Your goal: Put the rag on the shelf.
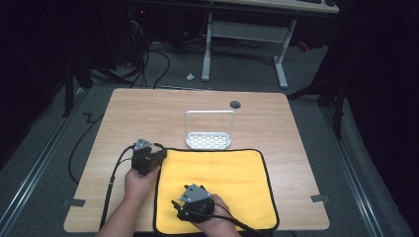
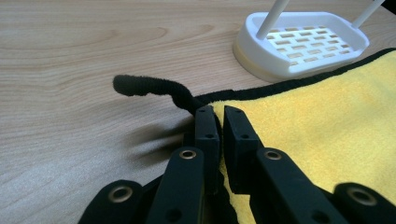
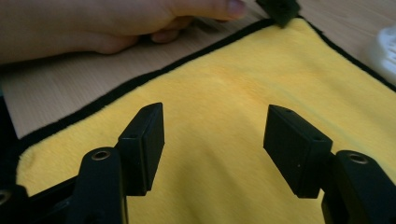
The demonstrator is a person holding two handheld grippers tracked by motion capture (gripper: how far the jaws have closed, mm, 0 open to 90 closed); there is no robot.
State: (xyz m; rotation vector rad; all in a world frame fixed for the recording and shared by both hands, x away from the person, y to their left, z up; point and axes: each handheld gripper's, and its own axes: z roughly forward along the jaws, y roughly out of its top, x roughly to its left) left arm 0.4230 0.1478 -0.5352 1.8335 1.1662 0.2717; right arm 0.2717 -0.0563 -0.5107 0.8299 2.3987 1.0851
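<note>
Seen from above, your left gripper sits at the upper left corner of the yellow cloth, which lies flat across the lower centre of the wooden counter. In the left gripper view, its jaws are clenched on the cloth's black-trimmed corner, and a short length of that edge curls up and away toward the left of the frame. Your right gripper hovers over the cloth's lower left area in the high view; in the right gripper view its jaws stand released, wide apart above the yellow fabric, with your left hand across the top of that frame. A white slotted dish with a tall handle stands on the counter just beyond the cloth's upper edge.
</note>
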